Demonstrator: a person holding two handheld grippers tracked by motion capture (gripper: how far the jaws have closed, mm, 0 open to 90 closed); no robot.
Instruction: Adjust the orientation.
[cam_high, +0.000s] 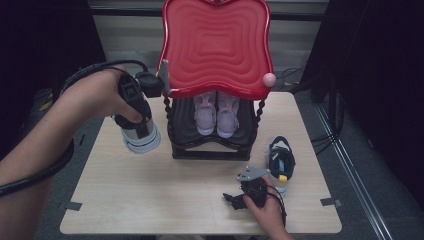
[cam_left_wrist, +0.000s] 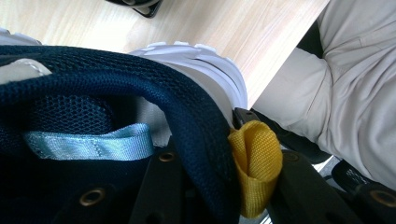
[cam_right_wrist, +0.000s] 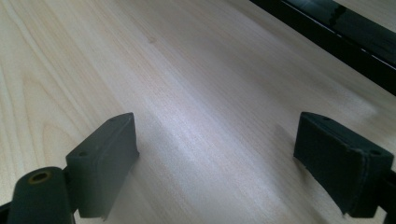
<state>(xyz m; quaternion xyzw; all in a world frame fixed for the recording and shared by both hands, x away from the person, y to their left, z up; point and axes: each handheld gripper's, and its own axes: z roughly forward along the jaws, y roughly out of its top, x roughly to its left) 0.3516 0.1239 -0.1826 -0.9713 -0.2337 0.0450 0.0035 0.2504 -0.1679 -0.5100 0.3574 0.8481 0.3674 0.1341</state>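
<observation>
The left gripper (cam_left_wrist: 233, 186) is clamping the navy mesh sneaker (cam_high: 281, 159) by its padded heel collar and woven yellow pull loop (cam_left_wrist: 256, 163), at the pale wooden table's (cam_high: 150, 200) 4 o'clock. The right gripper (cam_right_wrist: 215, 158) is hovering over the bare grain with its flat black pads spread wide, with the glossy black shoe rack (cam_right_wrist: 336, 37) lying beyond at 1 o'clock.

Your table (cam_high: 150, 200) is a pale wood-grain top with rounded corners, and its bare middle and near left take up most of it. A black rack (cam_high: 210, 150) with a red wavy top stands on the far half, about centred from left to right, with its base flat on the wood. To its right and nearer you, a navy shoe (cam_high: 280, 161) with a white sole and a yellow heel tab lies close to the right edge. Two strips of grey tape (cam_high: 73, 205) mark the near corners, one on each side.
</observation>
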